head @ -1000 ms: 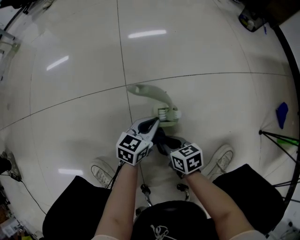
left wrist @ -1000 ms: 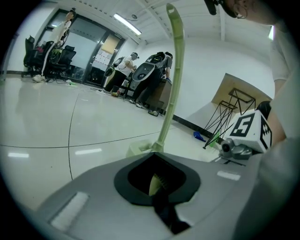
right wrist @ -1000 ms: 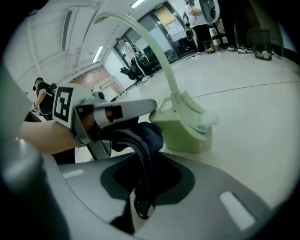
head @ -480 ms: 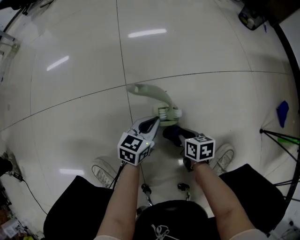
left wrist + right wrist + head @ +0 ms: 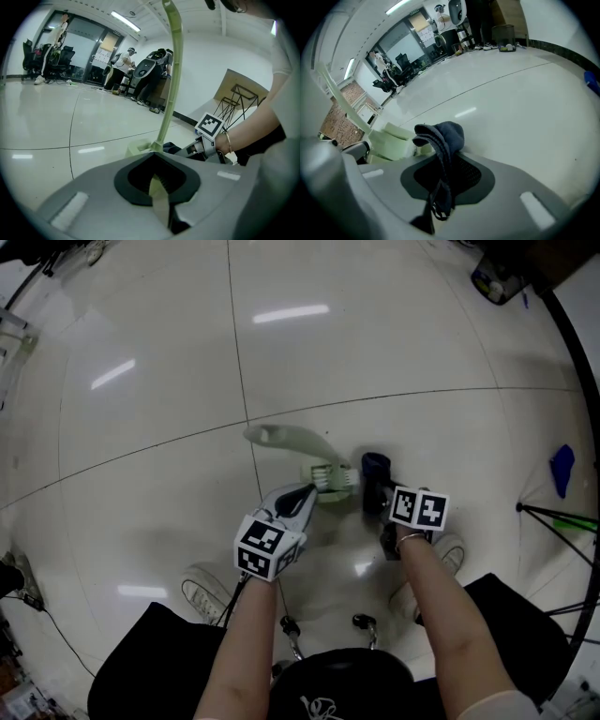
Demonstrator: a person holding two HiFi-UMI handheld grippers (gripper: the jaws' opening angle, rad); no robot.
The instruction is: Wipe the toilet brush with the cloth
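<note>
A pale green toilet brush [image 5: 281,437] is sitting at the middle of the white tiled floor [image 5: 131,484], just beyond the person's knees. Its toothed head [image 5: 330,474] is nearest the person and its long handle is curving away to the far left.

Judging by its look, the brush is light, rigid moulded plastic. It is probably smooth enough to slide under a rubbing cloth, and the long handle is likely to swing unless it is steadied. A hold close to the head, where the wiping force lands, seems the sound choice.

The left gripper [image 5: 305,493] is doing that job. In the left gripper view its jaws [image 5: 157,180] are clamping fully on a flat pale green strip of the brush, with the handle rising beyond them.

The right gripper [image 5: 378,488] is pinching a dark blue cloth [image 5: 375,468]. Its jaws [image 5: 443,173] are closed on the fabric, which is bunching in a soft wad past the tips and trailing limp behind them.

The cloth is hanging just right of the head. Whether it is touching the plastic cannot be told.
</note>
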